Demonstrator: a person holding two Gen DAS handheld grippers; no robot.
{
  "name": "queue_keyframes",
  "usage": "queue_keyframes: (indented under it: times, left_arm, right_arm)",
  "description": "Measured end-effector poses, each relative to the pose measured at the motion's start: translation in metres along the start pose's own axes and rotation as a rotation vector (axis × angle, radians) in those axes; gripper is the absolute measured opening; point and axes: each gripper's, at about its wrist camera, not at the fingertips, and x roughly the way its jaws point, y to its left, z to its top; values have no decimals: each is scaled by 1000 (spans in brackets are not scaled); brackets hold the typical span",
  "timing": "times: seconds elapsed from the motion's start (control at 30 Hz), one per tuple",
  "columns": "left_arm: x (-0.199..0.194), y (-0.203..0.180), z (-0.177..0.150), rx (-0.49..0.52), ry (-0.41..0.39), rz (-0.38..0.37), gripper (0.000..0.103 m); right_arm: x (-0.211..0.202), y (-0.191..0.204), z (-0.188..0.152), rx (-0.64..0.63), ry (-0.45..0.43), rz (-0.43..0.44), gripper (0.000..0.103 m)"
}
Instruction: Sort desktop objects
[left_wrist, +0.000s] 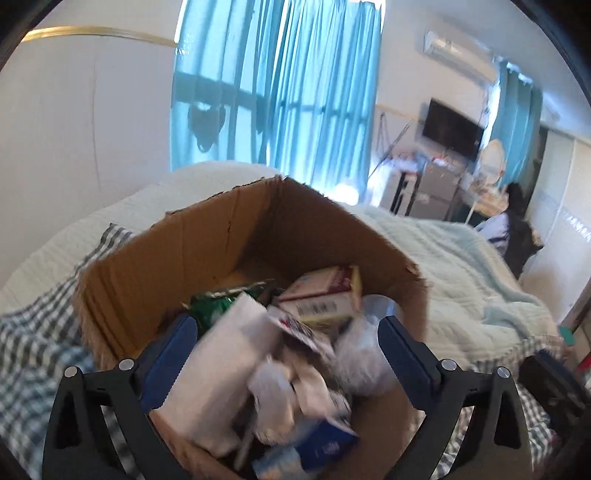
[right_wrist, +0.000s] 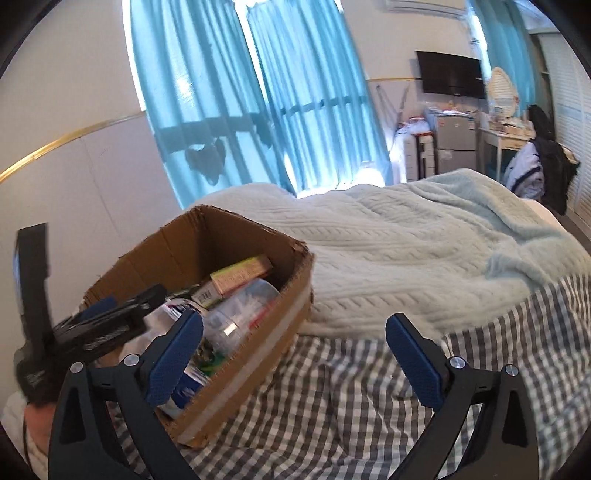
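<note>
My left gripper (left_wrist: 286, 354) hangs right over the box (left_wrist: 207, 236), its jaws spread wide and gripping nothing; the blue pads sit to either side of the heap inside. My right gripper (right_wrist: 295, 354) is off to the box's right, over the checked sheet (right_wrist: 332, 398), jaws likewise released and bare.

The box (right_wrist: 266, 343) is an open brown carton standing on the bed, a pale tape strip running along its near wall. Nearest my left jaws inside it lie a white carton (left_wrist: 218, 373), crumpled white wrapping (left_wrist: 295, 387) and a blue-and-white pack (left_wrist: 325, 443) whose print is too blurred to read. Further in sits a green packet (left_wrist: 218, 306) and a small cream-and-red carton (left_wrist: 325, 295) with a barcode on its side; no wording on it is legible. From the right view a clear plastic jar (right_wrist: 240, 310) leans against the box's near wall, with a yellow-green carton (right_wrist: 243, 275) behind it, also showing a barcode and unreadable print.

Beyond the box a pale knitted blanket (right_wrist: 406, 251) covers the bed. Behind that hang blue curtains (right_wrist: 229, 96) over the window, and far to the box's right a dark television (right_wrist: 450, 72) is mounted on the wall above a cluttered desk (right_wrist: 506, 134).
</note>
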Motion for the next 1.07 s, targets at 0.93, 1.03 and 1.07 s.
queue_keyframes:
  times: [0.93,1.03,1.07]
  left_arm:
    - [-54,-33,-73,72,-89,71,103]
    - [-57,-33,-74,72,-93,38,103]
    - [-58,-35,-74,81,-95,41,103]
  right_arm:
    - [-7,-15,-52,-64,61,-140,103]
    - [-7,-16,-53,-62,68,-142,103]
    - [-7,-17,-54,-61,70,-144,103]
